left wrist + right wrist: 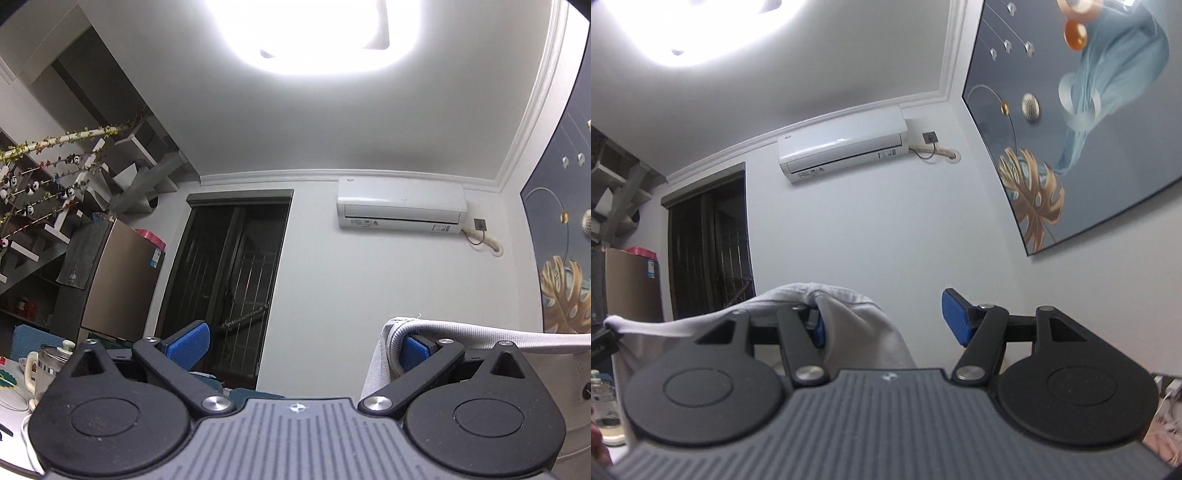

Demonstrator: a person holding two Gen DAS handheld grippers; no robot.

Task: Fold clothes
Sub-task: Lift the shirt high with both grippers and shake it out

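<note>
1. We hold both grippers tilted upward, so both wrist views look at the white wall, the ceiling and the bright ceiling lamp [310, 33].
2. Our left gripper [301, 349] stands with its jaws wide apart; the two blue pads are far from each other and press on nothing.
3. The pale grey garment [461, 334] is hooked over the right-hand finger of the left gripper: its ribbed hem wraps around that blue pad from the outside and runs off taut toward the right edge of the view.
4. Our right gripper [886, 321] is likewise spread wide, with nothing squeezed between its pads.
5. In the right wrist view the same garment drapes over the left-hand finger, covering most of its blue pad, and a white edge stretches away to the left.
6. So the cloth hangs between the two grippers, slung over their inner fingers.
7. Behind, we see the air conditioner [400, 208] high on the wall, a dark door [229, 280] to its left, and a large picture [1082, 140] on the right-hand wall.
</note>
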